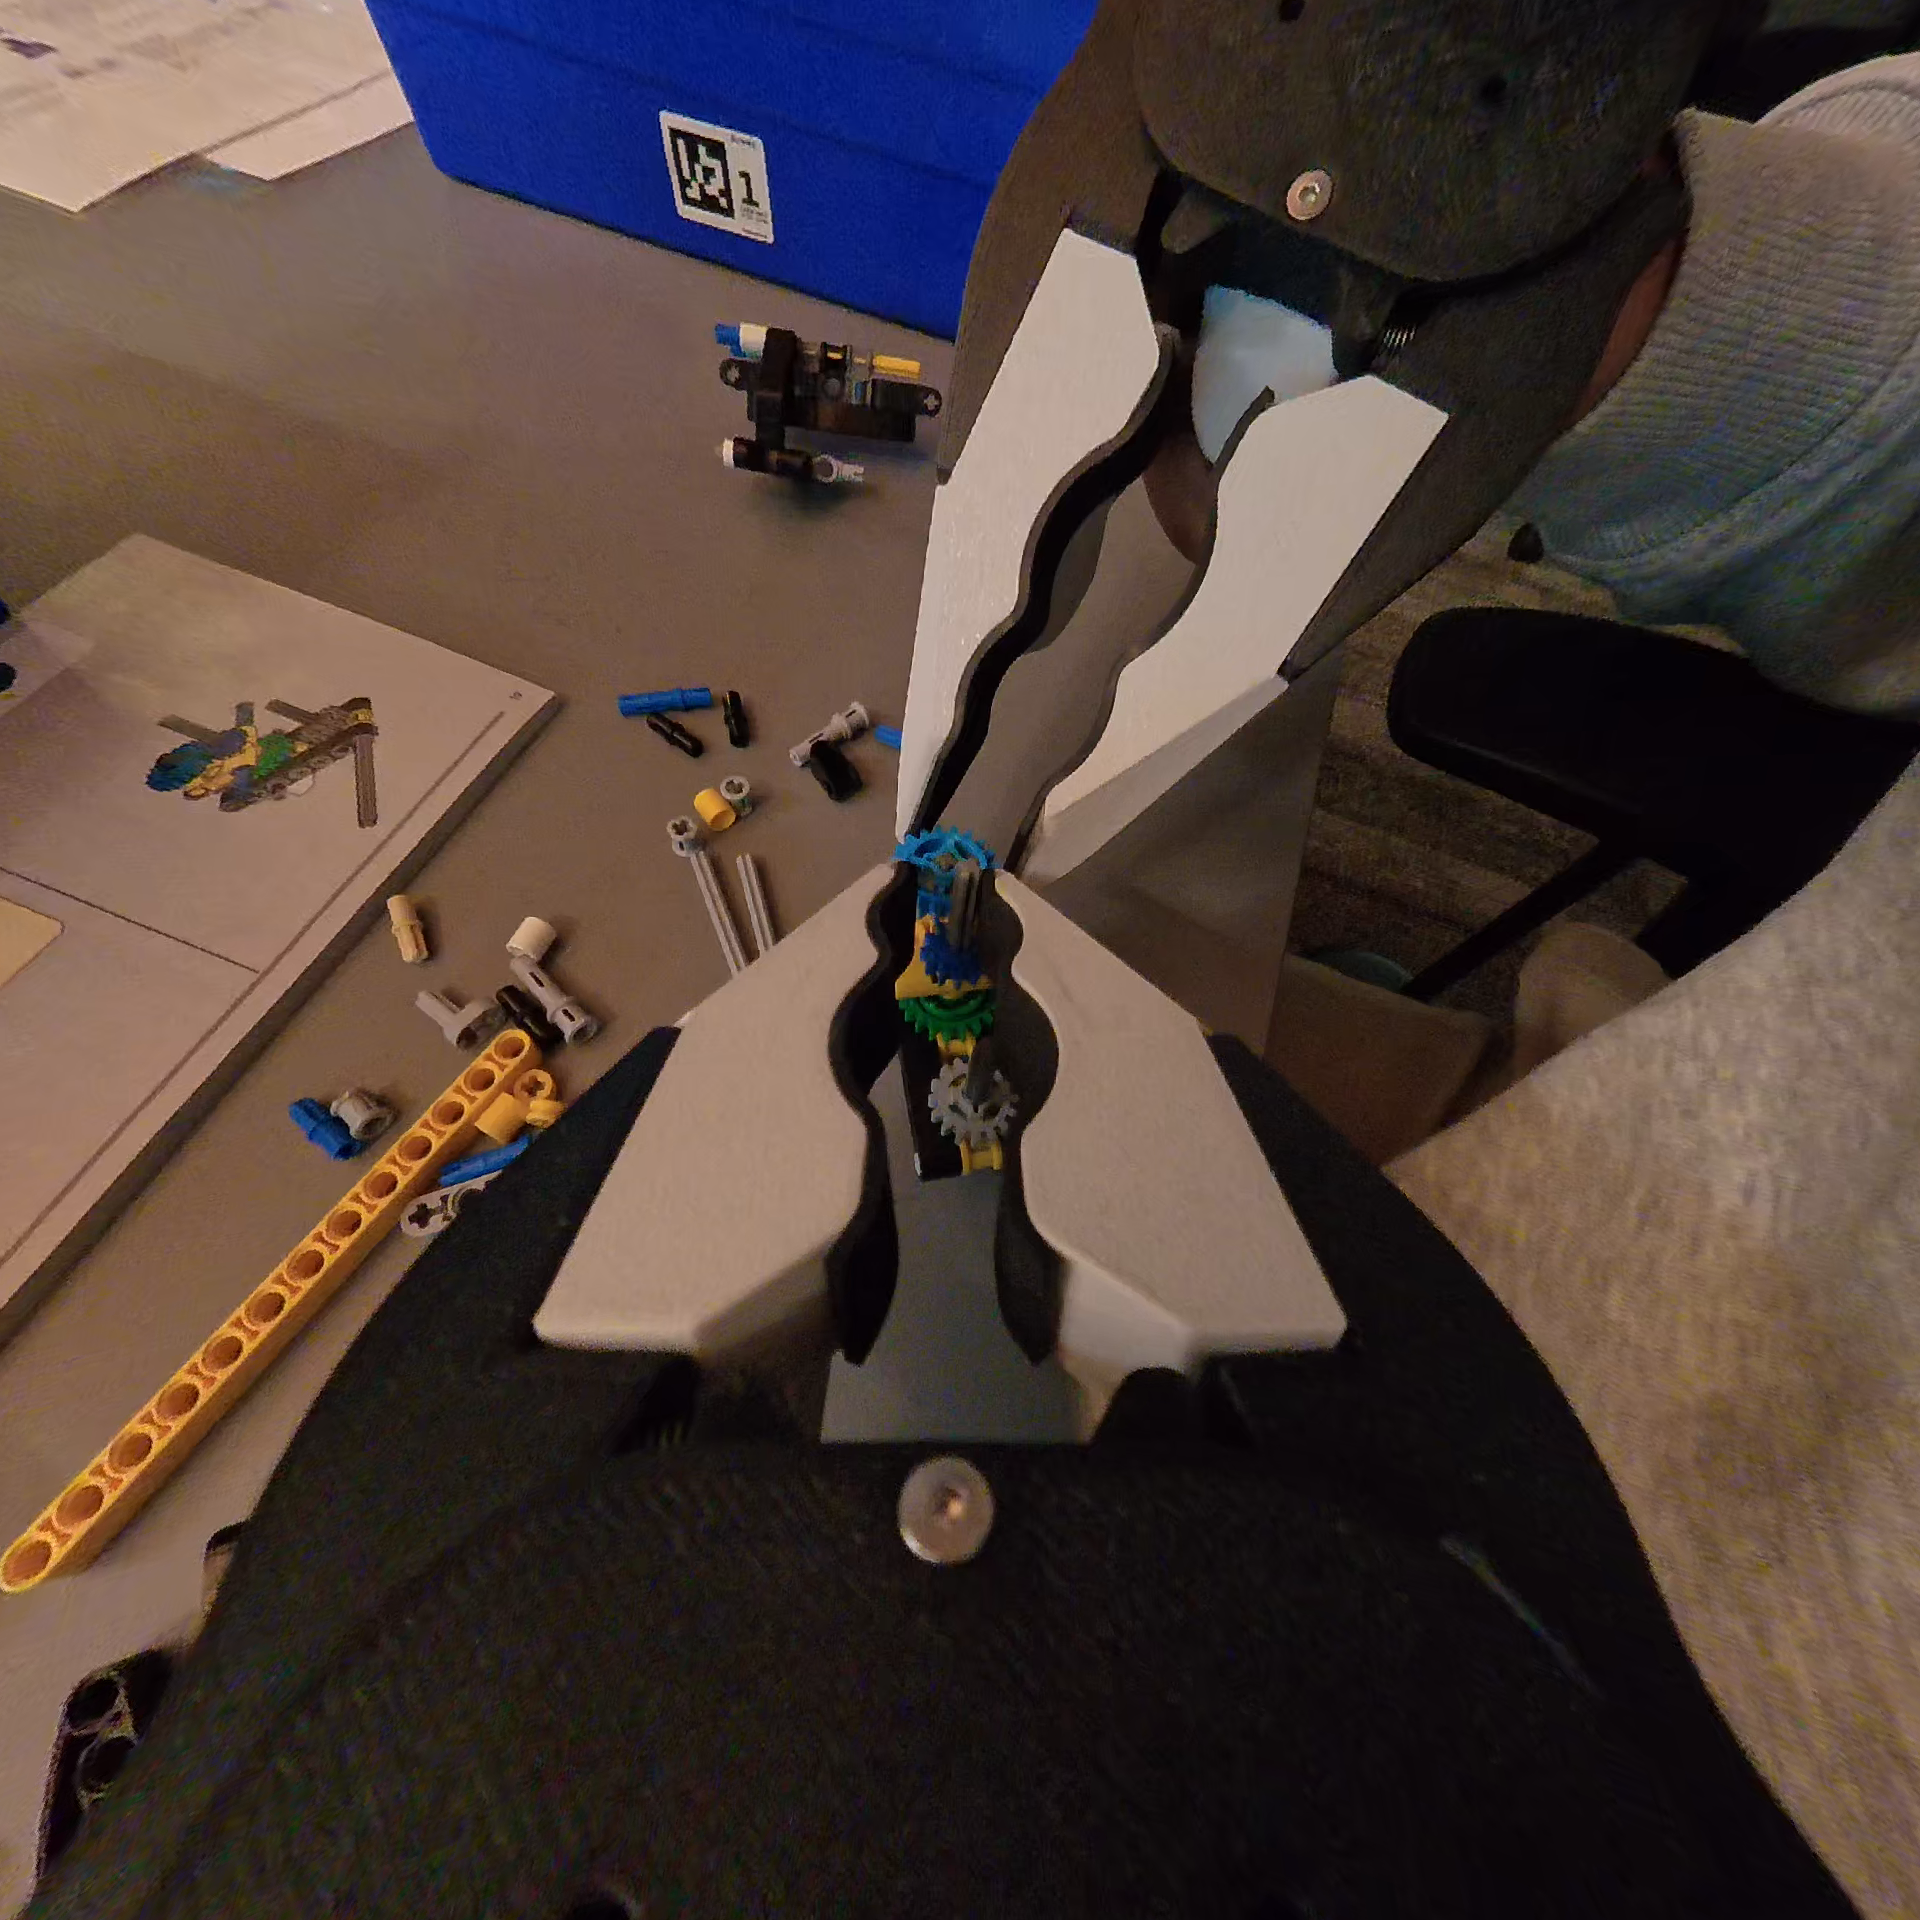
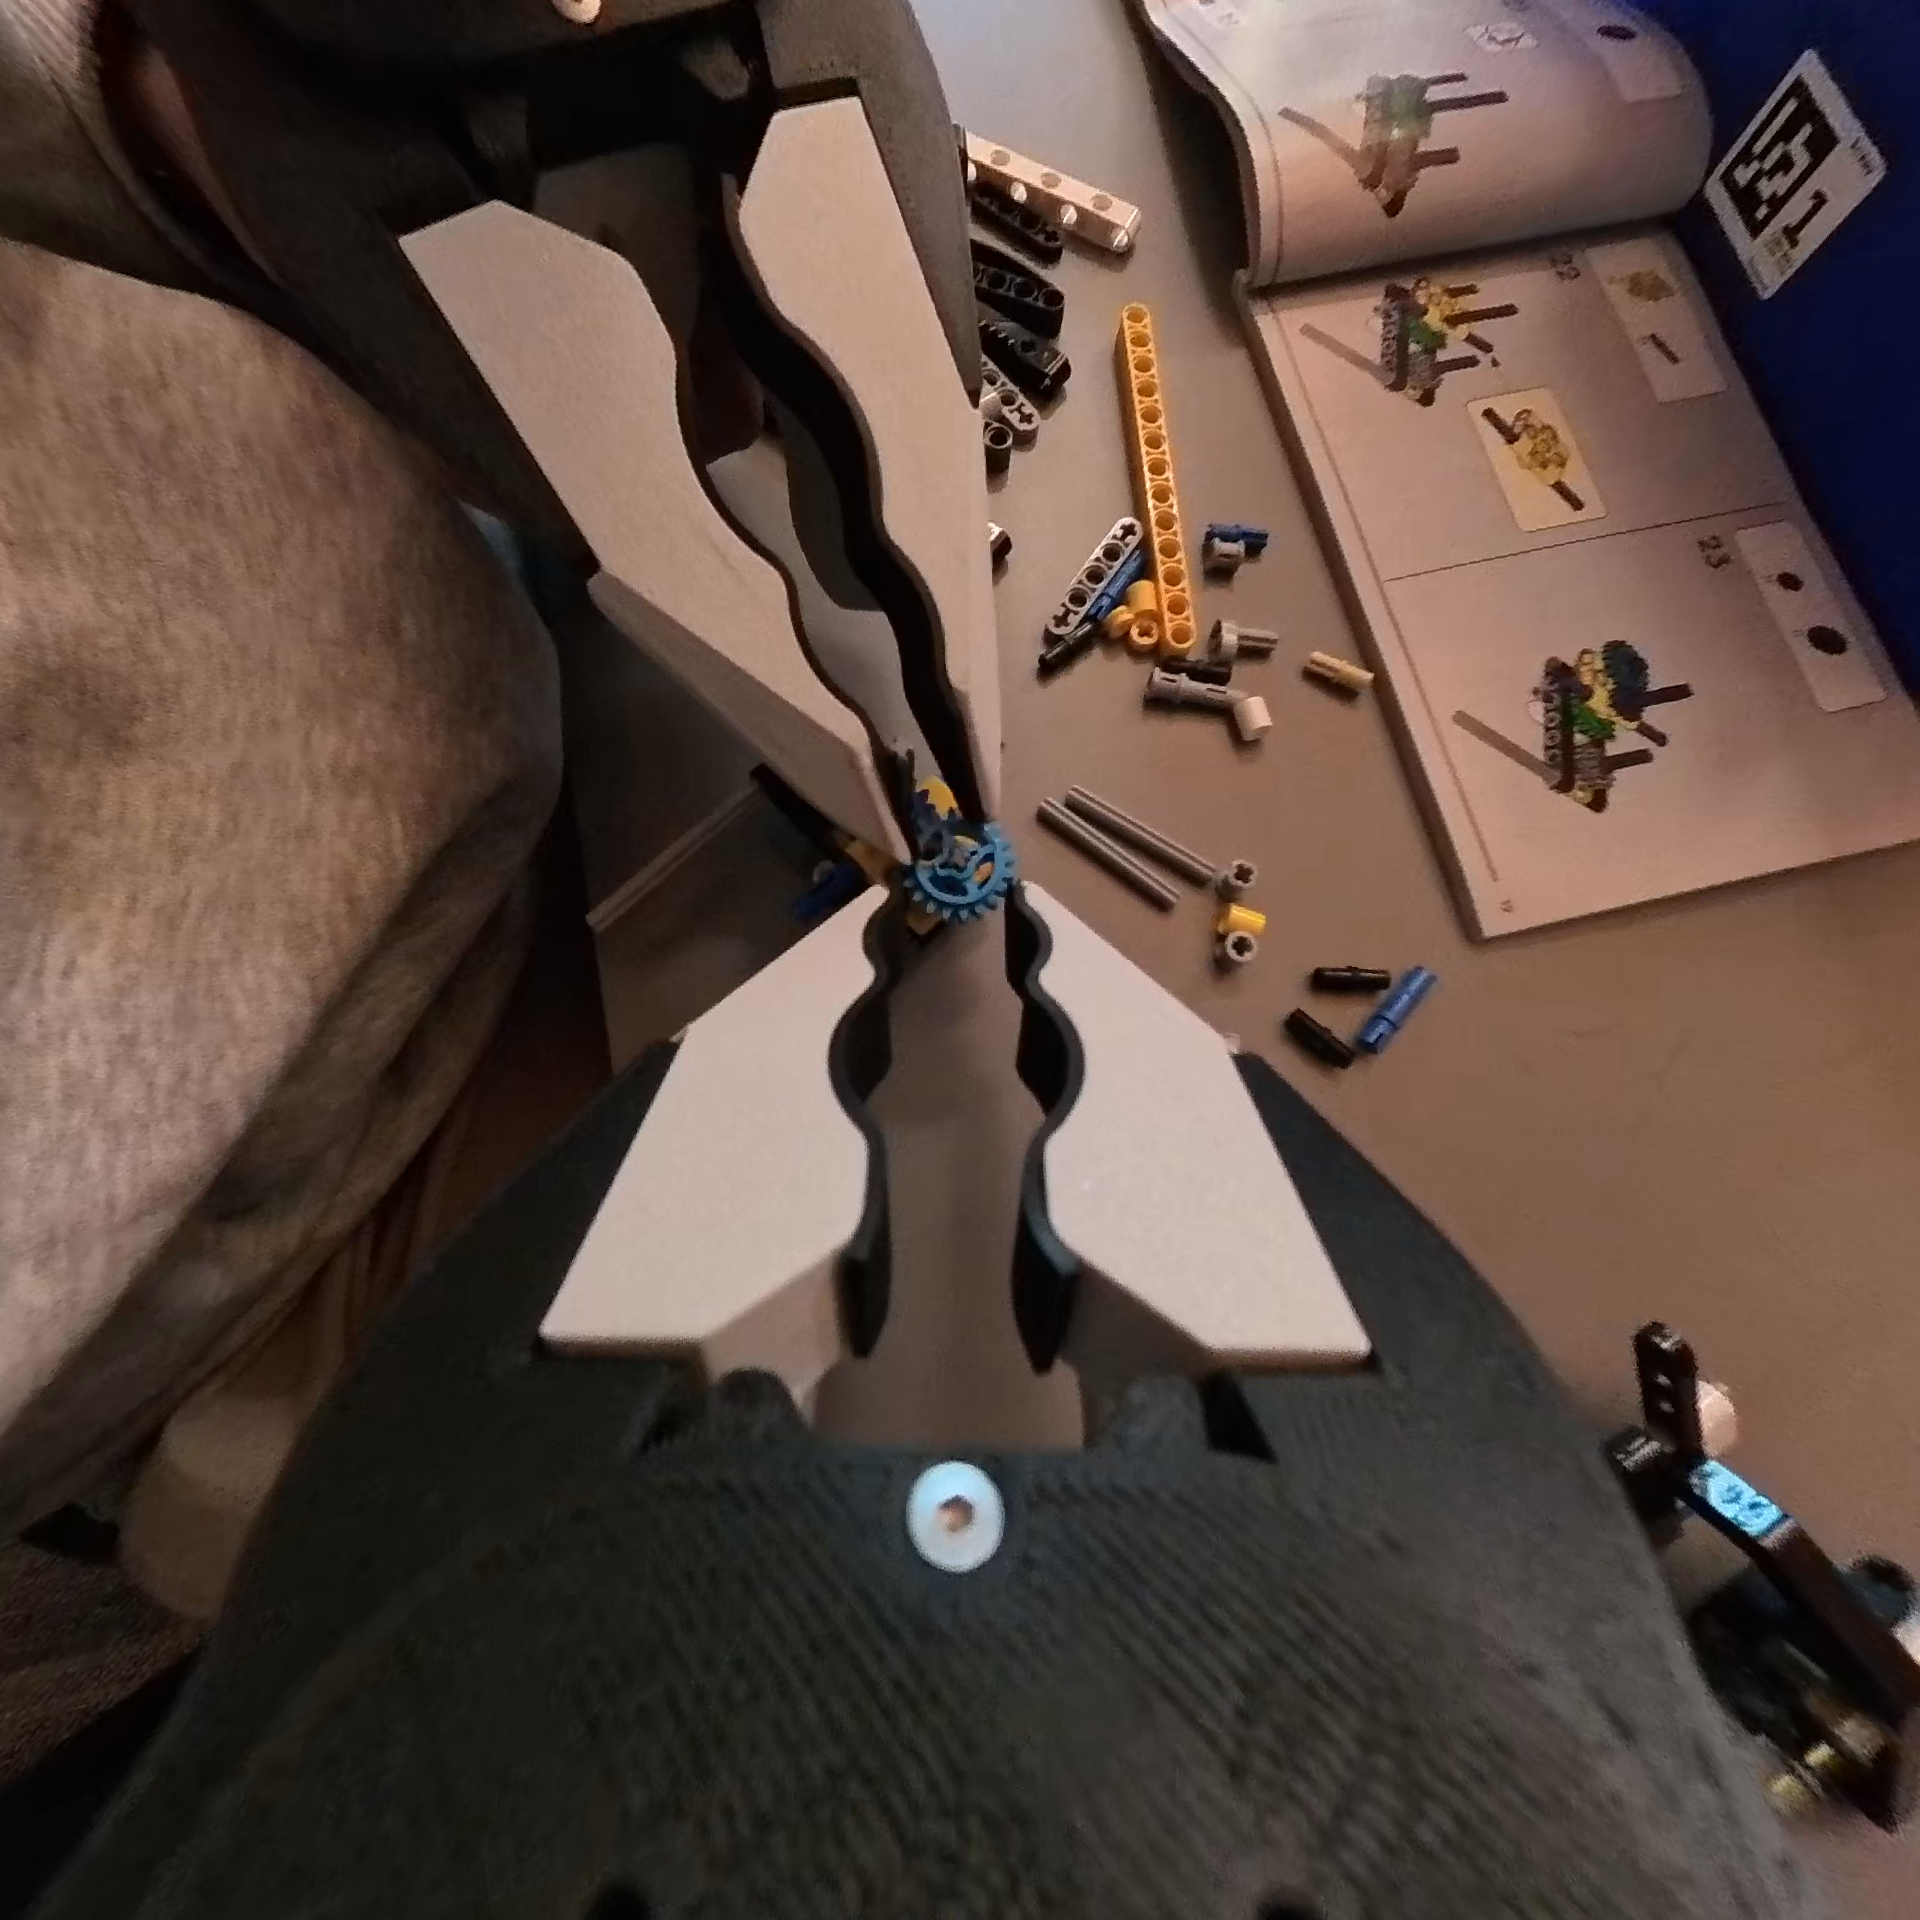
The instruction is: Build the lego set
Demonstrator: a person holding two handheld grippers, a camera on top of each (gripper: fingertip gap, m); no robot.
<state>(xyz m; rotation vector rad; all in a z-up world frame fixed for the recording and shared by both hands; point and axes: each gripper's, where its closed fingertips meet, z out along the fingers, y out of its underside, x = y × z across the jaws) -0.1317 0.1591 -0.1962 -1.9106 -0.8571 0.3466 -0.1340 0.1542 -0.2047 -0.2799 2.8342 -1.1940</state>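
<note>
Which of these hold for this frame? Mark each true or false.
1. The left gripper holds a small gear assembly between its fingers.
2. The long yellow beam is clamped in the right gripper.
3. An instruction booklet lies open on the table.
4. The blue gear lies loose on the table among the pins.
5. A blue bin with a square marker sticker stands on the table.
1. True: the left gripper is closed on the gear assembly.
2. False: the long yellow beam lies on the table; the right gripper meets the blue gear.
3. True: the instruction booklet is open.
4. False: it sits atop the held assembly, off the table.
5. True: the blue bin carries a sticker.
</note>
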